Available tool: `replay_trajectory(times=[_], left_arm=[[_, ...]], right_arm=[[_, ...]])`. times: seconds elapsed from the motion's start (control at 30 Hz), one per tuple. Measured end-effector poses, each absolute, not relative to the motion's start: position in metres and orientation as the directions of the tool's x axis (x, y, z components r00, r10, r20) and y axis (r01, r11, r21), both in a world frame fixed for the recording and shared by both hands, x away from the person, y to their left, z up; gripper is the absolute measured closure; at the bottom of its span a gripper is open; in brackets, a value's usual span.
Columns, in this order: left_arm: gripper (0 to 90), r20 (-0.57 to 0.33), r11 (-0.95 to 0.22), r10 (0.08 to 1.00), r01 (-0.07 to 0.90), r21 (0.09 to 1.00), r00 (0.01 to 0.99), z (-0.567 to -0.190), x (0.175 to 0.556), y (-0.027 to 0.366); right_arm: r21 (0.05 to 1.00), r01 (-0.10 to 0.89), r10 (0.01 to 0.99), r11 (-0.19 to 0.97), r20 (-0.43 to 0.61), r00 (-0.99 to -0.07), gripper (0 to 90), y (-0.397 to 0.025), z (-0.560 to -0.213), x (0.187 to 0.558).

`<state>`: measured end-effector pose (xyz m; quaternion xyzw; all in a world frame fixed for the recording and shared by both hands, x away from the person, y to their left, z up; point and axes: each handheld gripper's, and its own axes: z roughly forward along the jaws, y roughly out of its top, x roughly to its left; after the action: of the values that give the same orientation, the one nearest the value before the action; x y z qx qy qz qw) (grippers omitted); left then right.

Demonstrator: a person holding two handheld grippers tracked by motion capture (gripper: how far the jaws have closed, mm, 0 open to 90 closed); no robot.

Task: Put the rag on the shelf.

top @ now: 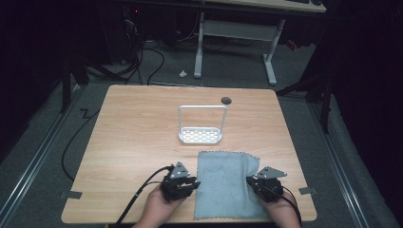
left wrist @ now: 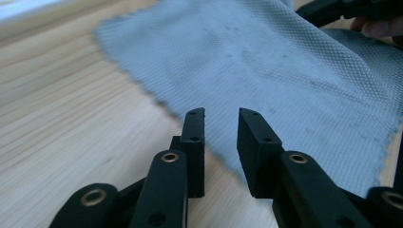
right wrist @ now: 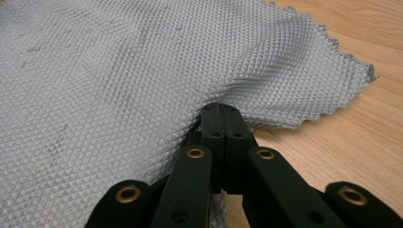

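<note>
Right gripper (right wrist: 222, 111) clamps the cloth (right wrist: 119, 80), hiding its pinched edge; left gripper (left wrist: 222, 114) apart

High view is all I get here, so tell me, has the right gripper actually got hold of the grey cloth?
Observer: Yes. In the right gripper view the right gripper has its jaws pressed together on the edge of the cloth, which puckers up around them.
Operator: And the left one?
Observer: The left gripper is open, with a gap between its jaws, at the cloth's near edge and pinching nothing.
Operator: Is the cloth plain?
Observer: No, close up it shows a fine diamond weave and a zigzag-cut edge.
</note>
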<state>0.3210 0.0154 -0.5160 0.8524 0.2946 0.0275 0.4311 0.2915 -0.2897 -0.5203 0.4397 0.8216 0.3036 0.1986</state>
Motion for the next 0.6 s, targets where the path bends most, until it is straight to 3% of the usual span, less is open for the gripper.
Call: replay_trajectory(times=[0.23,0.6], left_arm=[[81.6,-0.166,-0.522,0.529,0.473,0.710,0.832,-0.525,0.326,-0.014],[85.4,-0.147,-0.499,0.577,0.489,0.715,0.803,-0.527,0.321,0.041]], right_arm=[[0.678,0.597,0.840,0.428,-0.054,-0.541,90.0,-0.291,-0.521,0.292],[0.680,0.599,0.838,0.423,-0.043,-0.544,90.0,-0.284,-0.521,0.292]])
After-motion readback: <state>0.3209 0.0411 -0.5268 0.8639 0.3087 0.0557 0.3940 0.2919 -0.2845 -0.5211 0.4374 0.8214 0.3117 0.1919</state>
